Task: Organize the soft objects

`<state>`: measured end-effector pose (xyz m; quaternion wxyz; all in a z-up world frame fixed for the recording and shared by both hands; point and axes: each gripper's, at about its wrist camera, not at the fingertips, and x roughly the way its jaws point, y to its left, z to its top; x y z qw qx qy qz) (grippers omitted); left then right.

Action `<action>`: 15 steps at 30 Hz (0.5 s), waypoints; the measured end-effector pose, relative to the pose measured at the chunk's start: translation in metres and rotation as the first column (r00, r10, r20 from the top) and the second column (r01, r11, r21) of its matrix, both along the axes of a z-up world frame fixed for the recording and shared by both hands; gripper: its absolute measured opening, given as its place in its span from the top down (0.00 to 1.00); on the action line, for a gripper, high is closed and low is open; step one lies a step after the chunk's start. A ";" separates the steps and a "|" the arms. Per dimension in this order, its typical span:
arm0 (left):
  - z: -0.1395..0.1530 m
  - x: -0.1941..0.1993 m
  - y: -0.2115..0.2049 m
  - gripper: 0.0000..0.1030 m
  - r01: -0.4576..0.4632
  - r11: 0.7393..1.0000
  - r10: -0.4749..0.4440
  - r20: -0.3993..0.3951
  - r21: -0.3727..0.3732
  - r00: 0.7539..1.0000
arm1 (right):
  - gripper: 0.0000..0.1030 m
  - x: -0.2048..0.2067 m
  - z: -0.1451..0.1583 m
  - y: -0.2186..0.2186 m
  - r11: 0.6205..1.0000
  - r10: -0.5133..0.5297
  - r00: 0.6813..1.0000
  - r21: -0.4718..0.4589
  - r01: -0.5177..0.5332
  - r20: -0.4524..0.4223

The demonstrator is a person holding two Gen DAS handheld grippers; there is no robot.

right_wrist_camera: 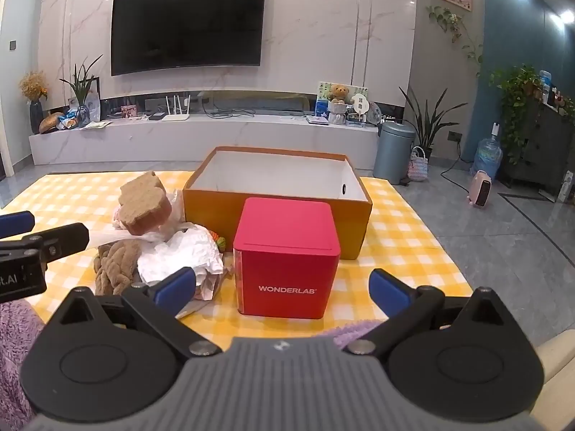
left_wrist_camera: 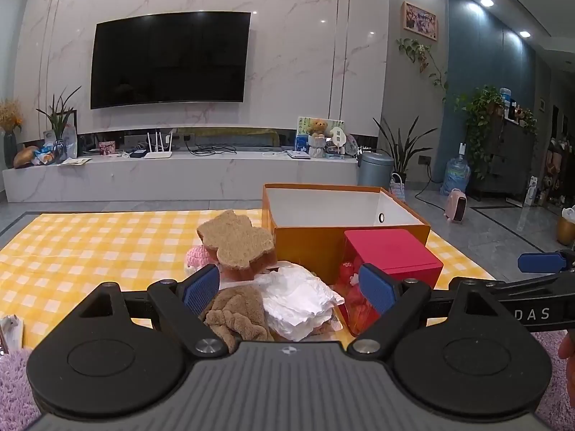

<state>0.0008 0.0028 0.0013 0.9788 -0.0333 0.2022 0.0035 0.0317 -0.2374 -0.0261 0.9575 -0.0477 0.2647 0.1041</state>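
A pile of soft things lies on the yellow checked cloth [left_wrist_camera: 90,244]: a bear-shaped brown sponge [left_wrist_camera: 235,242], a brown plush toy [left_wrist_camera: 237,314], crumpled white paper [left_wrist_camera: 298,296] and a pink knitted piece [left_wrist_camera: 197,253]. My left gripper [left_wrist_camera: 289,285] is open, its fingers on either side of the plush toy and paper, holding nothing. My right gripper [right_wrist_camera: 282,287] is open around the red WONDERLAB box [right_wrist_camera: 287,255], without touching it. The pile shows left of it: sponge [right_wrist_camera: 145,204], plush [right_wrist_camera: 115,265], paper [right_wrist_camera: 179,255]. An open orange box [right_wrist_camera: 276,190] with a white inside stands behind.
The orange box [left_wrist_camera: 323,222] and red box [left_wrist_camera: 391,251] stand right of the pile. A purple fluffy rug [left_wrist_camera: 14,377] lies at the near edge. The right gripper's finger [left_wrist_camera: 539,262] shows at far right. Beyond are a TV wall, a grey bin [right_wrist_camera: 393,151] and plants.
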 end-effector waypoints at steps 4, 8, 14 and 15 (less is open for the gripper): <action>-0.001 0.000 0.000 0.01 -0.001 1.000 0.001 -0.001 -0.001 1.000 | 0.02 0.000 0.000 -0.001 1.000 0.003 1.000 0.002 -0.003 -0.002; -0.001 0.000 0.000 0.01 0.000 1.000 0.000 -0.005 -0.002 1.000 | 0.02 0.000 0.000 0.000 1.000 0.003 1.000 0.003 -0.003 -0.003; -0.003 0.000 0.000 0.01 -0.001 1.000 0.001 -0.008 -0.003 1.000 | 0.02 0.001 -0.001 0.000 1.000 0.003 1.000 0.006 -0.003 -0.009; -0.003 0.000 0.000 0.01 -0.001 1.000 0.001 -0.009 -0.003 1.000 | 0.02 0.001 -0.002 0.000 1.000 0.003 1.000 0.007 -0.003 -0.011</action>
